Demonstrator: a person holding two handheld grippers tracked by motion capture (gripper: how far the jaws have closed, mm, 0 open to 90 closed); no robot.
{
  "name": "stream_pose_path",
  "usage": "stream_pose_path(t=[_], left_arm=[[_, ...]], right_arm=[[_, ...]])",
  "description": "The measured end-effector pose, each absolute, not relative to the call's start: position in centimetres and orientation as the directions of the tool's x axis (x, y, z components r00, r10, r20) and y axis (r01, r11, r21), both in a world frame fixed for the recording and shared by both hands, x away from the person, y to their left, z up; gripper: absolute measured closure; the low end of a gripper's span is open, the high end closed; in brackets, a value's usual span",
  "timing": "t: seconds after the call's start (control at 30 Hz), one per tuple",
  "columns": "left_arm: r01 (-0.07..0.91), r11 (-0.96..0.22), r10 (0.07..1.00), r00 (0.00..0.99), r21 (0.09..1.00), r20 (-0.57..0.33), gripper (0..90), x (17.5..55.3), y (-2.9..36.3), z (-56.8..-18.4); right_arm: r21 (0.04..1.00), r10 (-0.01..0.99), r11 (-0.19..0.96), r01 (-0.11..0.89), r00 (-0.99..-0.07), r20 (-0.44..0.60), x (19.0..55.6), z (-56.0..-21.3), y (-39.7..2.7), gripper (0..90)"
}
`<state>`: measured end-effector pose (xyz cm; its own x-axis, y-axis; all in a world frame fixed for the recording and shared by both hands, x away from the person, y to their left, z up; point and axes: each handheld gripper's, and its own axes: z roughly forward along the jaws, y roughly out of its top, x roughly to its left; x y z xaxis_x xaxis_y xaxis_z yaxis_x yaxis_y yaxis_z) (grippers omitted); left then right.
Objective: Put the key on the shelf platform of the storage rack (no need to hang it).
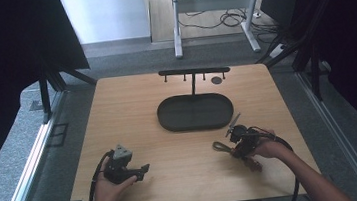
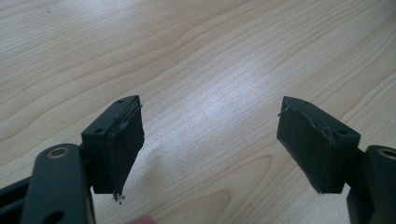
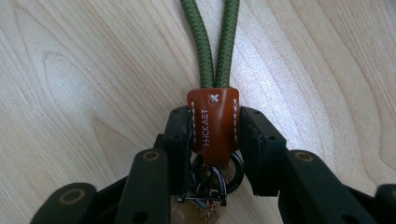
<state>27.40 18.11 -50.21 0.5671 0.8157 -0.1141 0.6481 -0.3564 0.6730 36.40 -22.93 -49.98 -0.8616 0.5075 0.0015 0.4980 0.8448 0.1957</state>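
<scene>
Nearest me, my left gripper (image 1: 141, 171) rests low on the table (image 1: 133, 115), jaws spread wide with bare wood between them. Idle.

My right gripper (image 3: 214, 140) is clamped on the brown leather tab (image 3: 213, 122) of a key lanyard; both pads press the tab's stitched sides. The green cord loop (image 3: 214, 37) runs out ahead along the wood, and the metal rings (image 3: 217, 179) sit behind the tab, tucked back between the jaws. In the high view the loop (image 1: 220, 147) trails toward table centre, left of the gripper (image 1: 235, 137).

Farther on: dark oval tray (image 1: 195, 112), then the black peg rack (image 1: 193, 72) at the far edge.

My read: the lanyard is bound for a peg or the tray. Keep the squeeze on the leather, not the cord. Lift straight so the loop hangs free and open. If hanging, approach a peg with the loop leading; left gripper could spread the loop.
</scene>
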Motion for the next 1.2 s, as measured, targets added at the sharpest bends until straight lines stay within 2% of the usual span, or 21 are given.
stream_pose_path(t=[0.4,0.77,1.2], left_arm=[[0.649,-0.350,0.819,0.562,0.675,-0.116,23.1,27.4,18.3,-50.1],[0.644,-0.359,0.815,0.569,0.675,-0.109,23.1,27.4,18.2,-50.1],[0.644,-0.356,0.817,0.566,0.677,-0.110,23.1,27.4,18.4,-50.1]], right_arm=[[0.174,0.513,0.846,0.504,-0.858,-0.014,36.6,-49.5,-22.8,66.6],[0.227,0.510,0.840,0.492,-0.860,-0.022,36.8,-45.8,-23.7,66.7],[0.268,0.488,0.850,0.453,-0.869,-0.081,38.4,-41.3,-23.4,66.6]])
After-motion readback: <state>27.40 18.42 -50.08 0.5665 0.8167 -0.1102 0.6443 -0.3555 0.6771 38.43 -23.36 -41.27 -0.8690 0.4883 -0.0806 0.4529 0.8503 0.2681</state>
